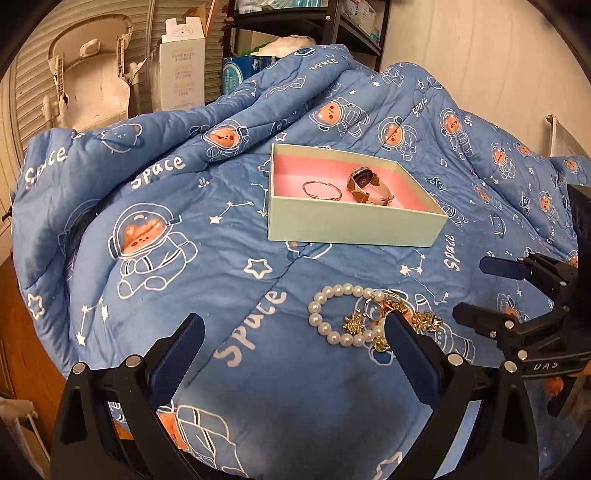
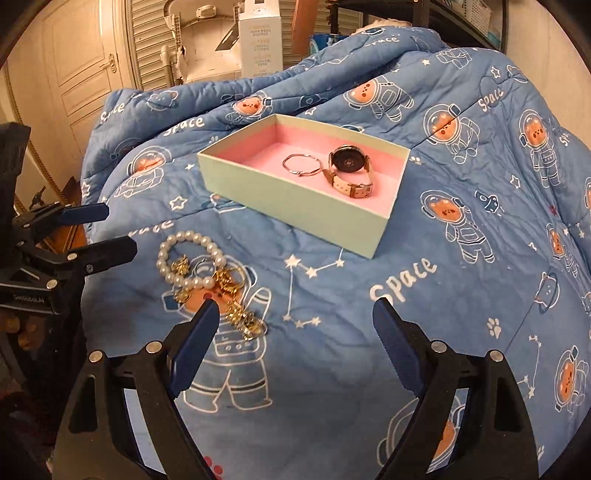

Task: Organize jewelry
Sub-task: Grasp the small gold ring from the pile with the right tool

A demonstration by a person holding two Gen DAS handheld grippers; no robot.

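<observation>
A pale green box point(image 1: 354, 225) point(image 2: 291, 214) with a pink lining lies on the blue quilt. Inside it are a thin bangle point(image 1: 320, 190) point(image 2: 302, 164) and a wristwatch point(image 1: 365, 186) point(image 2: 349, 168). A pearl bracelet point(image 1: 334, 314) point(image 2: 184, 258) tangled with gold chain jewelry point(image 1: 424, 319) point(image 2: 236, 302) lies on the quilt in front of the box. My left gripper point(image 1: 293, 326) point(image 2: 118, 230) is open, its right finger beside the pearls. My right gripper point(image 2: 293, 314) point(image 1: 472, 288) is open, its left finger just over the gold chain.
The blue space-print quilt point(image 1: 184, 258) point(image 2: 443, 258) covers the whole work surface and bunches up at the back. Behind it stand a white carton point(image 1: 183, 74) point(image 2: 260, 40), a plastic seat point(image 1: 88, 70) and a dark shelf point(image 1: 314, 22). A door point(image 2: 74, 66) is at the left.
</observation>
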